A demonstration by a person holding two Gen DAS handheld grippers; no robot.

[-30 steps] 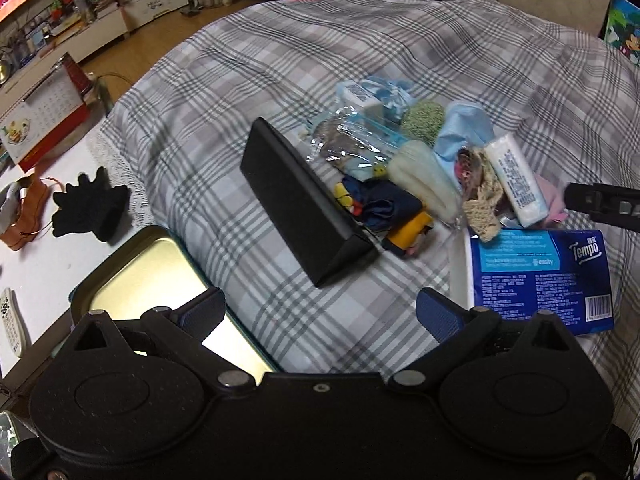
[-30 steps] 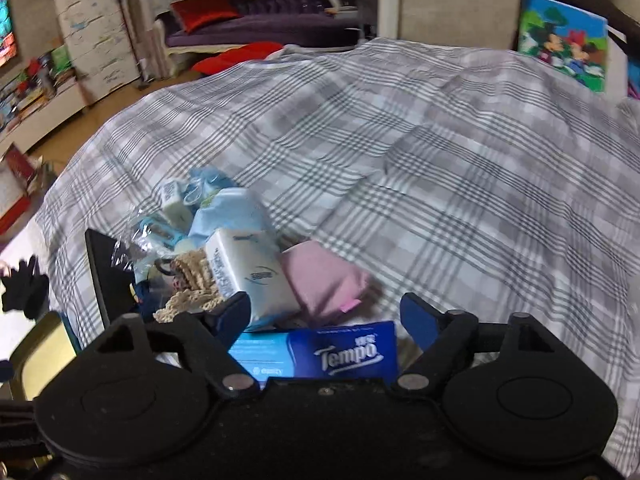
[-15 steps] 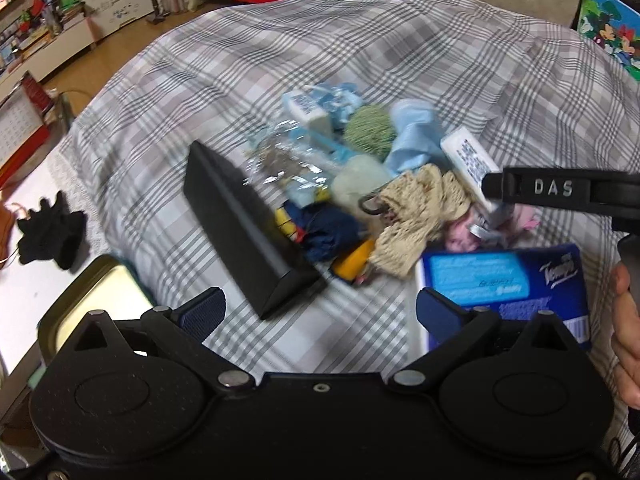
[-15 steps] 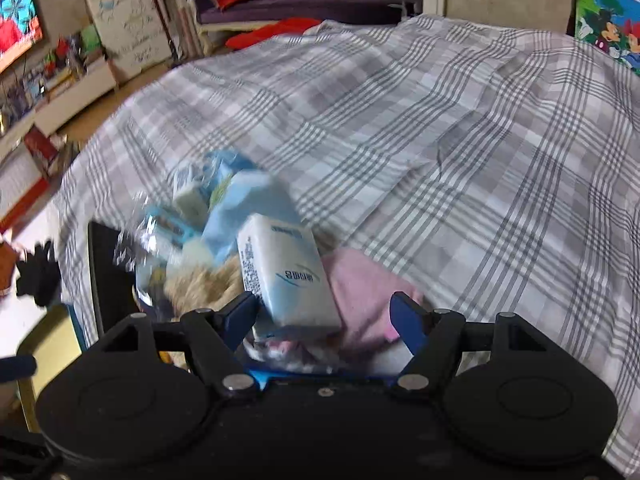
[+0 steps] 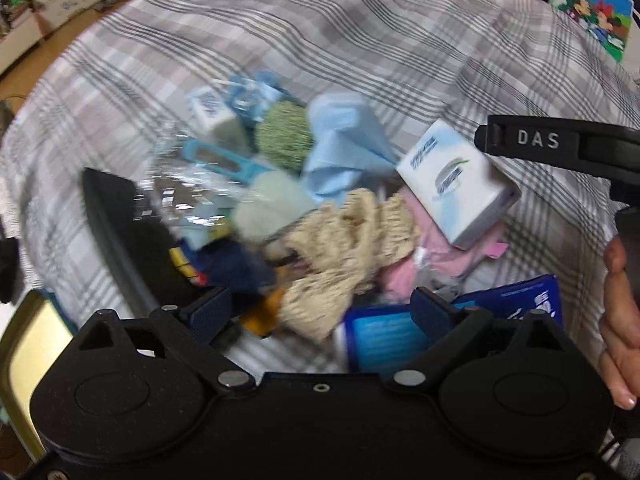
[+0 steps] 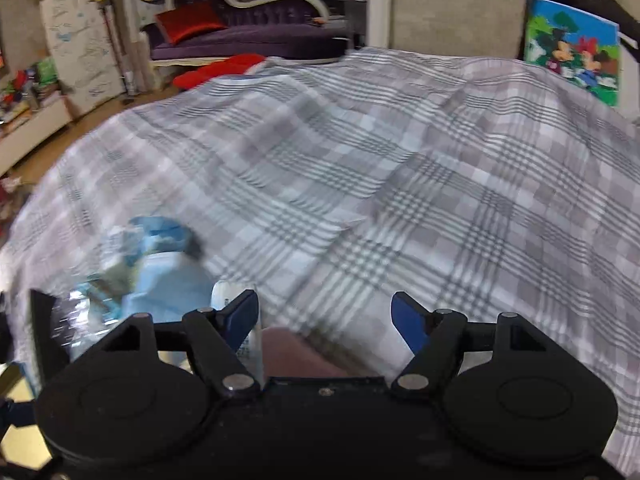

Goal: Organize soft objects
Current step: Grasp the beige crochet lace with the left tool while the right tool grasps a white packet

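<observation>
Soft objects lie heaped together on a bed covered by a grey plaid blanket (image 5: 400,40). In the left wrist view, which is blurred, the heap holds a cream crocheted piece (image 5: 348,248) at its middle, a pale blue cloth (image 5: 344,144) behind it, a green knitted ball (image 5: 284,136) to the left of that cloth, and a pink cloth (image 5: 432,256) to the right. A white tissue pack (image 5: 456,184) rests tilted on top of the pink cloth. A blue tissue package (image 5: 384,336) lies at the near edge of the heap, and a dark blue soft item (image 5: 236,268) sits beside a black wedge-shaped case (image 5: 132,232) on the left. A gold tin tray (image 5: 36,344) shows at the lower left corner.

The left gripper (image 5: 320,312) hovers over the near side of the heap with its jaws wide apart; they have just been closing a little, and nothing is pinched between them (the cream piece and blue package merely show beneath the gap). The right gripper (image 6: 324,316) has its jaws partly apart and grips nothing; the white pack sits just beside its left finger and pink cloth lies below the gap. One of its black fingers reaches in from the right in the left wrist view, above the white pack, with a person's hand (image 5: 620,320) behind it.
</observation>
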